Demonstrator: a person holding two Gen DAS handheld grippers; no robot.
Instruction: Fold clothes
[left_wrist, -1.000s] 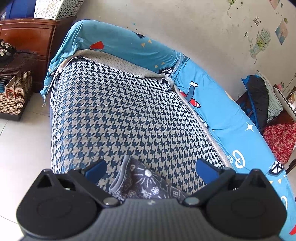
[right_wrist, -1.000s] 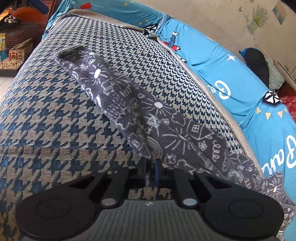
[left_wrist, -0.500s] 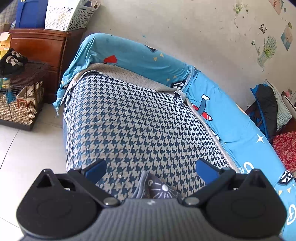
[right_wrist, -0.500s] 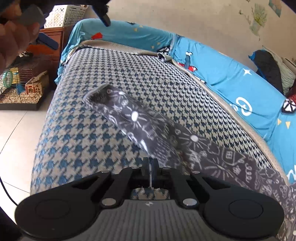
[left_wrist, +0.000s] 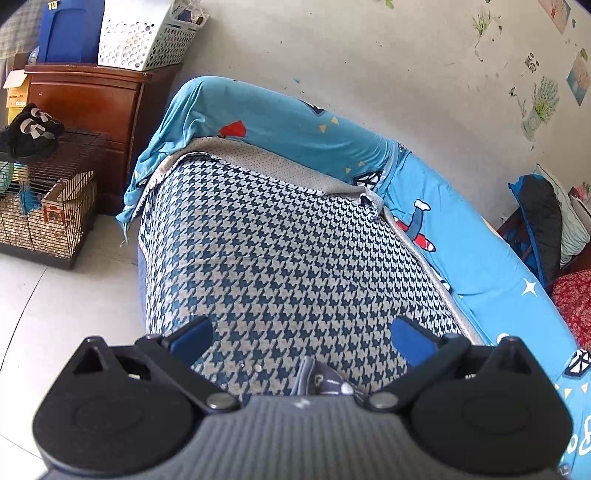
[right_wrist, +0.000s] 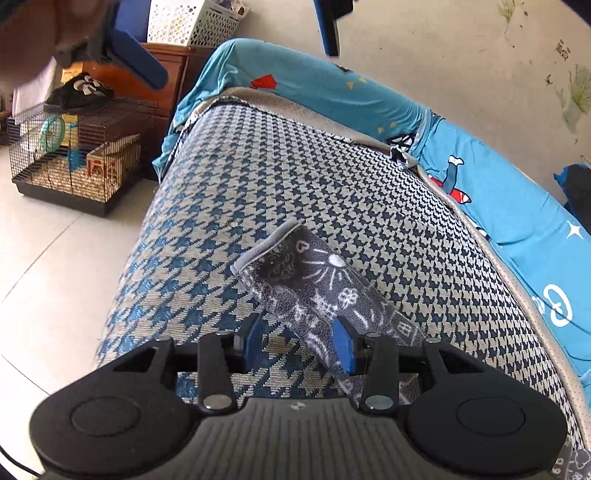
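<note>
A dark grey garment (right_wrist: 314, 288) with white doodle print lies as a long strip on the houndstooth sofa cover (right_wrist: 332, 192), its banded hem toward the far end. My right gripper (right_wrist: 298, 343) hovers over the strip's near part. Its jaws are opening, with fabric lying between them and the blue pads (right_wrist: 343, 347) clear of it. My left gripper (left_wrist: 301, 341) is open wide above the houndstooth cover (left_wrist: 277, 240), nothing between its fingers. Only a sliver of the garment (left_wrist: 321, 380) shows by its base. Its blue fingers (right_wrist: 136, 62) also appear high in the right wrist view.
A bright blue printed sheet (left_wrist: 288, 125) covers the sofa back. On the tiled floor to the left stands a wire cage (left_wrist: 40, 214) with a black slipper (left_wrist: 29, 133) on top. Behind it is a wooden cabinet (left_wrist: 92, 99) with a white basket (left_wrist: 144, 37).
The right gripper, shut on the garment before, has parted its jaws and drawn back toward the sofa's near edge. The garment's end has slipped lower in the left wrist view.
</note>
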